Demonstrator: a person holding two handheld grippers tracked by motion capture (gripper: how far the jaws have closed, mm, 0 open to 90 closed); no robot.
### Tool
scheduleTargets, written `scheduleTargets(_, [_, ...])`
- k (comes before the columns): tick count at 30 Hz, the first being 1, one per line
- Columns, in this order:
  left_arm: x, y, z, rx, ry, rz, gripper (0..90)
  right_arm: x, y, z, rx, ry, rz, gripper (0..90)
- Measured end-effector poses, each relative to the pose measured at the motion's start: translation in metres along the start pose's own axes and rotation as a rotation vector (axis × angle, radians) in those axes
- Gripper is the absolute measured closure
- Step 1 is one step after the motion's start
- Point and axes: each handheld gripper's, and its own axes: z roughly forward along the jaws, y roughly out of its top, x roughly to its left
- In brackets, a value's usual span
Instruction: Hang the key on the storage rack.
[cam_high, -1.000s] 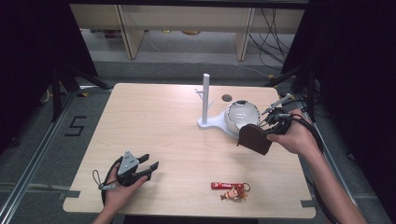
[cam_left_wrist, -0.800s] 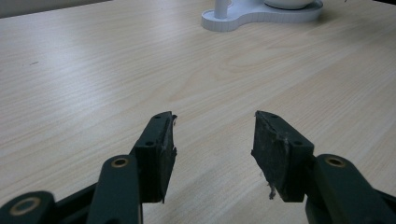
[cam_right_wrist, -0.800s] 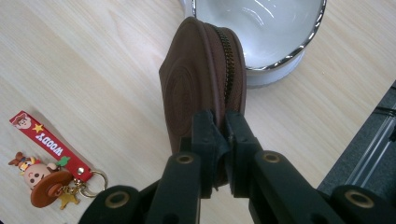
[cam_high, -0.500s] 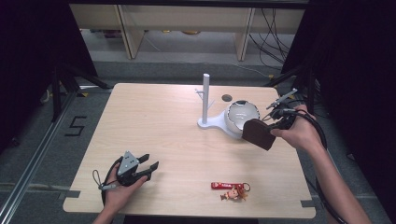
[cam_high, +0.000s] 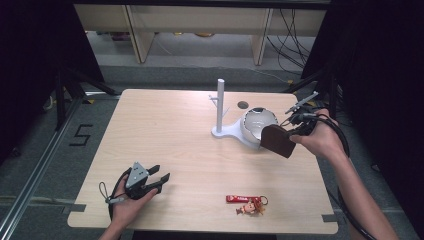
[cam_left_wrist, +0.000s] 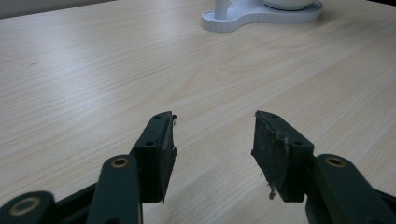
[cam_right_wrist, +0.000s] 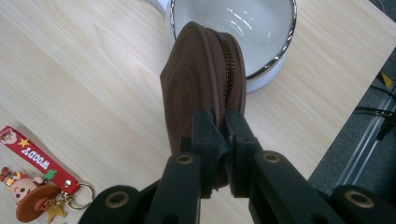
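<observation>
A brown zipped pouch (cam_high: 276, 140) (cam_right_wrist: 201, 88) hangs above the table's right side, with my right gripper (cam_high: 291, 131) (cam_right_wrist: 221, 140) shut on its edge. Just behind the pouch sits a white bowl (cam_high: 258, 125) (cam_right_wrist: 243, 28) on a white stand with an upright post (cam_high: 220, 102). Near the front left edge my left gripper (cam_high: 161, 180) (cam_left_wrist: 212, 142) rests low over the bare wood, open, nothing between its jaws. A red strap keychain with a small cowboy figure (cam_high: 247, 203) (cam_right_wrist: 32, 179) lies flat near the front edge.
The wooden table (cam_high: 165, 130) has a round cable hole (cam_high: 243, 105) at the back. The stand's base (cam_left_wrist: 261, 14) shows far ahead in the left gripper view. Dark frames and floor surround the table; shelving stands behind it.
My right gripper has carried the brown pouch slightly up and back, closer to the bowl's rim. The left gripper has stayed where it was.
</observation>
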Motion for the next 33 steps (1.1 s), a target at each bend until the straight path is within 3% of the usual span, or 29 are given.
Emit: scheduleTargets(33, [0.0,0.0,0.0,-0.002,0.0,0.0,47.4,-0.008,0.019,-0.003,-0.018,-0.035,0.001,84.7])
